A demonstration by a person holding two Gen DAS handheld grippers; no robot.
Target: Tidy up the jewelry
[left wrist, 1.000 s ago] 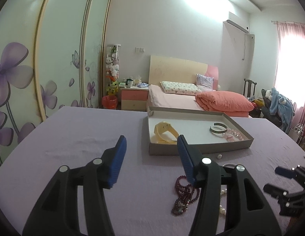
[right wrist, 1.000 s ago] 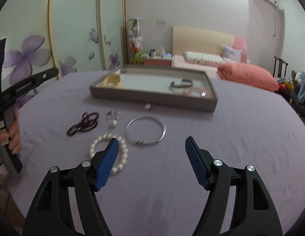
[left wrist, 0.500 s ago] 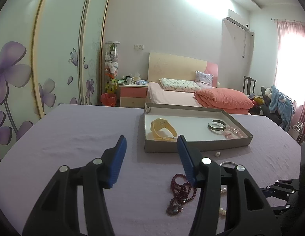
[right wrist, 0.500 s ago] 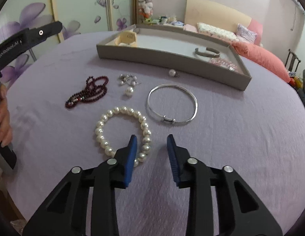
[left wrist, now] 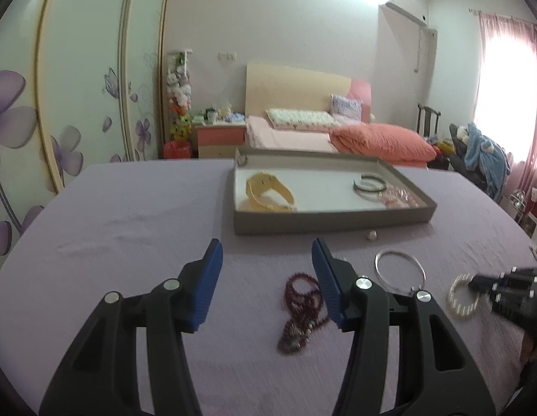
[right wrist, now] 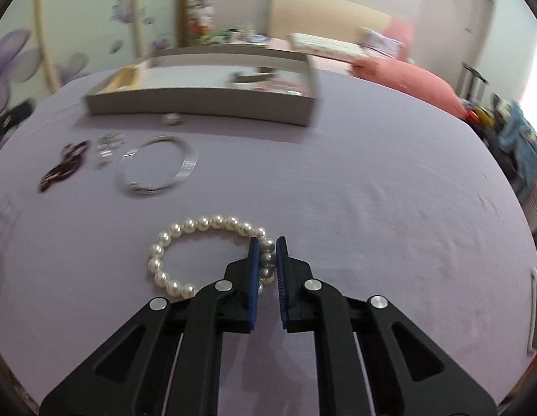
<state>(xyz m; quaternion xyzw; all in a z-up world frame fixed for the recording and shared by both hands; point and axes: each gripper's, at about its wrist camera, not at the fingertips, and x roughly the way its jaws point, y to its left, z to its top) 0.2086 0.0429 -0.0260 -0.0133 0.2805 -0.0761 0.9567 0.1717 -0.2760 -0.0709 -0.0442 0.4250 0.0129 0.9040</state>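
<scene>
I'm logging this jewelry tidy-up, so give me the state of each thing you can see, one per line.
Right gripper: shut on the pearl bracelet.
Pearl bracelet: flat on the cloth, one side pinched.
Left gripper: open, empty.
Tray: open, partly filled.
Silver bangle: loose on the cloth.
Dark red beads: heaped on the cloth.

Bright window (left wrist: 504, 79) glare, fisheye-bent edges, motion blur throughout.

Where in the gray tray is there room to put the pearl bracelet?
The gray tray has a bare white patch in its middle, between the yellow watch and the silver cuff. Its right end is crowded: the cuff sits next to pink beads.
</scene>
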